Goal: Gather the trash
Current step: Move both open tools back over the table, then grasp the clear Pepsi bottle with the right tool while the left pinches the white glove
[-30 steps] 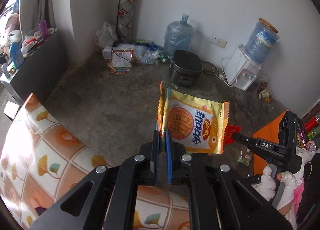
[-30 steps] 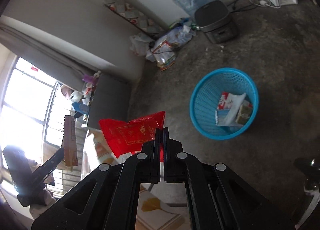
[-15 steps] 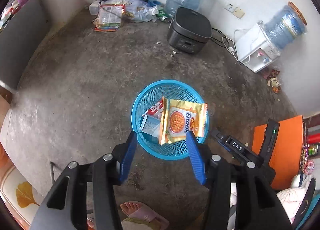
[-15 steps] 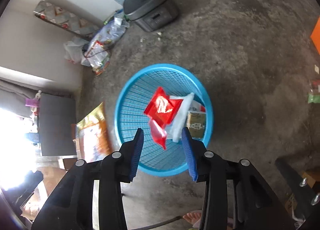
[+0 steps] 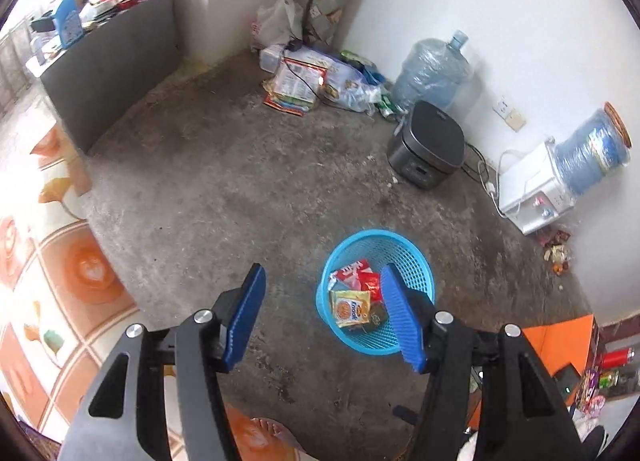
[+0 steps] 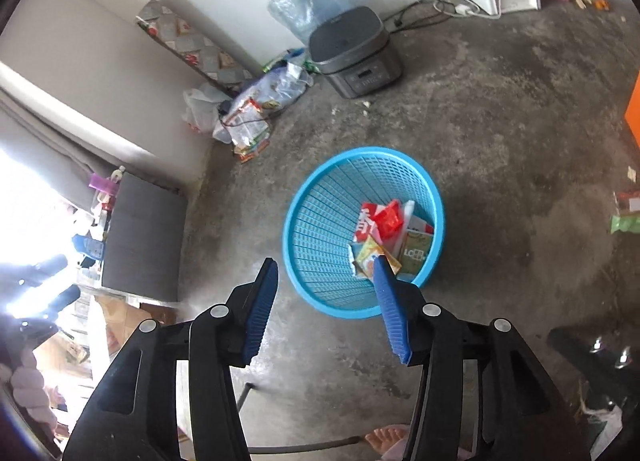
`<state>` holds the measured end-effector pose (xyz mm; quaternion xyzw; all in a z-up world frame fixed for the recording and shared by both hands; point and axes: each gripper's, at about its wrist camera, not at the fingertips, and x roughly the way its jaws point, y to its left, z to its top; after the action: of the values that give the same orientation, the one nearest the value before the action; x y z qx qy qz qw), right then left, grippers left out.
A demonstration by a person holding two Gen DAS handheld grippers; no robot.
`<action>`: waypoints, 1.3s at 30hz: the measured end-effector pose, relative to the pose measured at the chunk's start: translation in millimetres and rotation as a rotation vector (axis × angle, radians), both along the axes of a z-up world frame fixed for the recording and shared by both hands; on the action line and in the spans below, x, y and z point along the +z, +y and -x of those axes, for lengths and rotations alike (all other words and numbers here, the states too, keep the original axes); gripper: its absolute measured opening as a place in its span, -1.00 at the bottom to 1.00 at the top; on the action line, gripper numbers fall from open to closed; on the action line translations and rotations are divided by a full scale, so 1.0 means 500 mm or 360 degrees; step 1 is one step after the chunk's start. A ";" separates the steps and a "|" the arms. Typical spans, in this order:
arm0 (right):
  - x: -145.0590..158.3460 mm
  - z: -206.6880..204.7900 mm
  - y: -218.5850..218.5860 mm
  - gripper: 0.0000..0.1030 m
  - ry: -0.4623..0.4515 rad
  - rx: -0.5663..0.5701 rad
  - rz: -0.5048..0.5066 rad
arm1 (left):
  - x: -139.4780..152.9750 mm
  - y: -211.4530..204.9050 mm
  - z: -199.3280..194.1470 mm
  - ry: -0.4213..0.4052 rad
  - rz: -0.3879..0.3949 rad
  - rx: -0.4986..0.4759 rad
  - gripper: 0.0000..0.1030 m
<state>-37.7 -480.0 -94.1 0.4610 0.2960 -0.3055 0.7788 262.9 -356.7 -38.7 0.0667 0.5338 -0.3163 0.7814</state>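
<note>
A blue mesh basket [image 5: 416, 261] [image 6: 320, 205] stands on the concrete floor below both grippers. Inside it lie the yellow biscuit wrapper [image 5: 350, 308] [image 6: 370, 253], a red wrapper [image 5: 370, 281] [image 6: 388, 219] and other packets. My left gripper [image 5: 322, 315] hangs above the floor just left of the basket, its jaws opening with nothing between them. My right gripper [image 6: 324, 303] hovers over the basket's near rim, jaws also opening and empty.
A grey rice cooker [image 5: 428, 151] [image 6: 354, 51], a large water bottle [image 5: 430, 73] and a white dispenser [image 5: 532, 193] line the wall. A pile of bags and packets [image 5: 308, 81] lies in the corner. A tiled tablecloth [image 5: 52, 261] is at the left. Loose wrappers [image 6: 626, 213] lie at the right.
Both grippers swung from the table over the basket and opened. The yellow biscuit wrapper left the left jaws and the red wrapper left the right jaws; both now lie in the basket.
</note>
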 end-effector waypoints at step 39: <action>0.262 -0.327 0.797 0.21 -0.0215 0.2599 0.0337 | 0.063 1.019 0.374 -0.0290 0.0273 0.0770 0.07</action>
<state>125.8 -81.6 36.8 0.0424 0.4602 0.3588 0.8110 75.9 152.7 -7.2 -0.1011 0.4329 -0.1571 0.8819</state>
